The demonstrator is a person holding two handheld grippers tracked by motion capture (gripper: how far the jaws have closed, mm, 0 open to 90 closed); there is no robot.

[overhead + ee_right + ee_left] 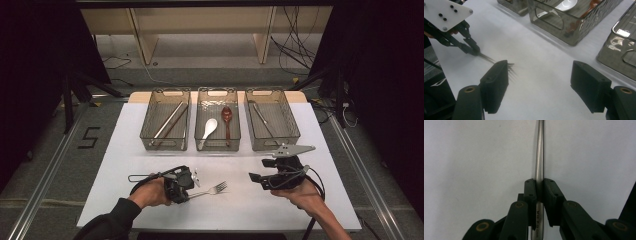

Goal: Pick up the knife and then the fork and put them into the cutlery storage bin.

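My left hand-held gripper (538,186) pinches the fork (210,191) handle, tines toward 3 o'clock, facing my spread right hand-held gripper (257,179).

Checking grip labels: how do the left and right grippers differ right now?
The left gripper has its jaws shut on the fork handle; the right gripper stands open with nothing between its jaws. The left gripper's jaws are down at the white table, gripping the fork there; the right gripper hovers beside it, jaws toward the fork. Both are black, two-jawed and hand-held.

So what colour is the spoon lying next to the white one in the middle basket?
Reddish brown spoon, clearest in the high view.
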